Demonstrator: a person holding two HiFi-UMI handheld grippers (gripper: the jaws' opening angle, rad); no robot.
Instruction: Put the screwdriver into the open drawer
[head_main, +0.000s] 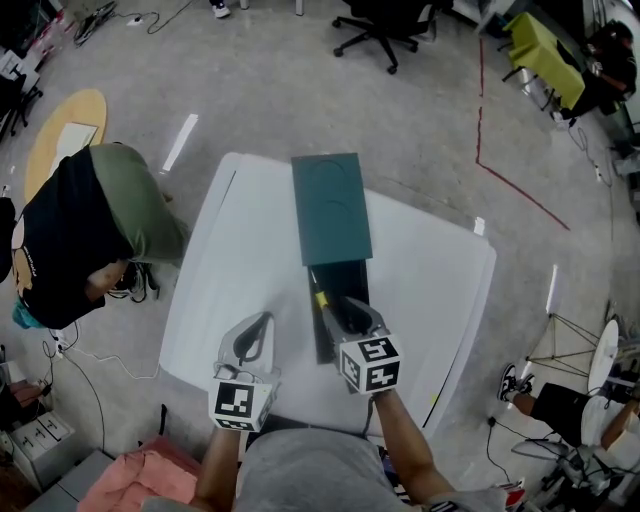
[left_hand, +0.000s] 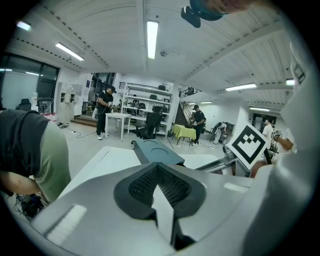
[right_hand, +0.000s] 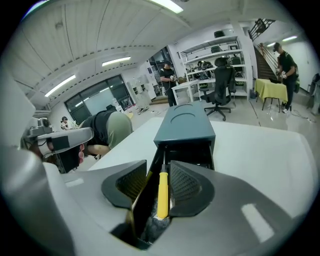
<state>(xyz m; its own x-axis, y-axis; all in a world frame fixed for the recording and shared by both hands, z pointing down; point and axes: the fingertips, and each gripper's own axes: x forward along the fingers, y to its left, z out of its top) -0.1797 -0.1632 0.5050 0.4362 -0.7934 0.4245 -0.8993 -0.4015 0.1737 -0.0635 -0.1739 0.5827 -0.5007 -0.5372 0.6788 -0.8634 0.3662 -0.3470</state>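
A teal cabinet (head_main: 331, 207) stands on the white table (head_main: 430, 270) with its dark drawer (head_main: 346, 277) pulled out toward me. The screwdriver (right_hand: 162, 192), with a yellow handle, lies inside the drawer along its left side; its yellow end also shows in the head view (head_main: 321, 298). My right gripper (right_hand: 158, 165) hangs open just above the drawer, and the handle shows in the gap between its pads without touching them. My left gripper (head_main: 266, 318) is shut on nothing over the table, left of the drawer. Its pads (left_hand: 172, 187) meet in front of the cabinet (left_hand: 155, 152).
A person in a green and black top (head_main: 90, 230) crouches at the table's left edge. Office chairs (head_main: 385, 25), a yellow-green table (head_main: 545, 50) and shelving stand farther off. A pink cloth (head_main: 140, 475) lies near my left side.
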